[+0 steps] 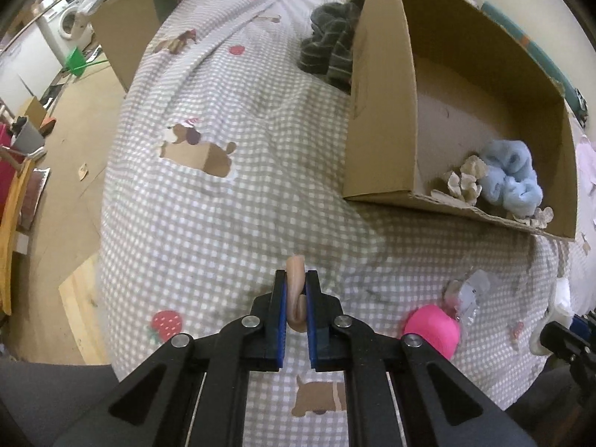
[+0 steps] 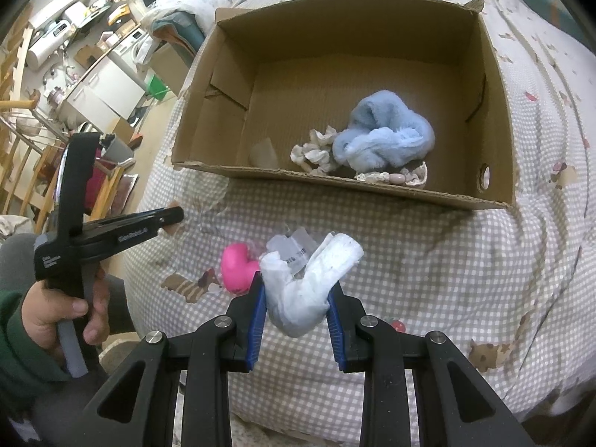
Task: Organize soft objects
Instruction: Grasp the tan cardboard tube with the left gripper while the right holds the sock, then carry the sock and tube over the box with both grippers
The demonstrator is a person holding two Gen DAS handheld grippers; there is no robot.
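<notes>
The left gripper is pinching a small peach-coloured soft piece just in front of the cardboard box, and the right gripper is clamping a folded white cloth near its front wall; both pickups seem done, so next is carrying them over that wall. The left tool's white lettering is unreadable

The bedspread is checked in grey and white, printed with brown dogs and red strawberries. The box is plain brown. A pale blue cloth and cream shells are seen inside it. A peach strip is pressed between blue pads. A white cloth, a pink heart and grey striped socks are seen.
</notes>
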